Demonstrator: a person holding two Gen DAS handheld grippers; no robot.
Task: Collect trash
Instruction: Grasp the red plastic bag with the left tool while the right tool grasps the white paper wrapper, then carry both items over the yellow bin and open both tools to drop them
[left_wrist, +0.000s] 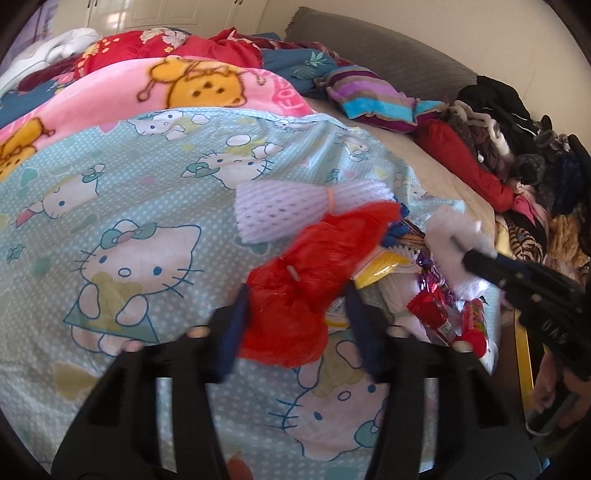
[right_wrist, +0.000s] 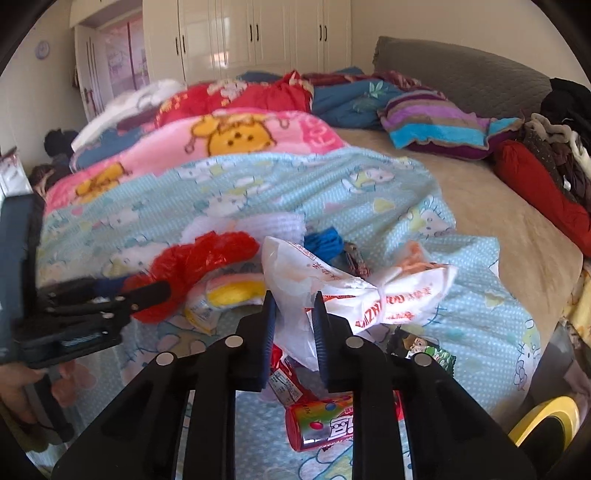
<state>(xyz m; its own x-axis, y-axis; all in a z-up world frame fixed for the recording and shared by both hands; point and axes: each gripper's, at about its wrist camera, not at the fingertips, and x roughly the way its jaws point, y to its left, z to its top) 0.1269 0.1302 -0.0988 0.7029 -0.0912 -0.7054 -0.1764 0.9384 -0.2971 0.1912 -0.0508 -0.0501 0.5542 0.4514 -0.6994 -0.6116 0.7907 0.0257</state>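
Observation:
A heap of trash lies on the light-blue cat-print bedsheet (left_wrist: 147, 192). My left gripper (left_wrist: 295, 291) is shut on a crumpled red plastic bag (left_wrist: 332, 236), whose bulk fills the gap between the blue pads. The right wrist view shows the same gripper (right_wrist: 147, 291) at the left, clamped on that red bag (right_wrist: 207, 254). My right gripper (right_wrist: 293, 297) is shut on a knotted white plastic bag (right_wrist: 369, 291) with red print. A white foam net (left_wrist: 280, 210), a yellow packet (left_wrist: 376, 269), a red candy tube (right_wrist: 325, 424) and a green snack packet (right_wrist: 421, 345) lie around them.
Folded blankets, pink (right_wrist: 258, 136) and red, are stacked behind the sheet. A striped pillow (right_wrist: 436, 122) and a pile of dark clothes (left_wrist: 517, 155) sit at the right by the grey headboard (right_wrist: 461, 70). A yellow-rimmed object (right_wrist: 546, 417) stands beside the bed at lower right.

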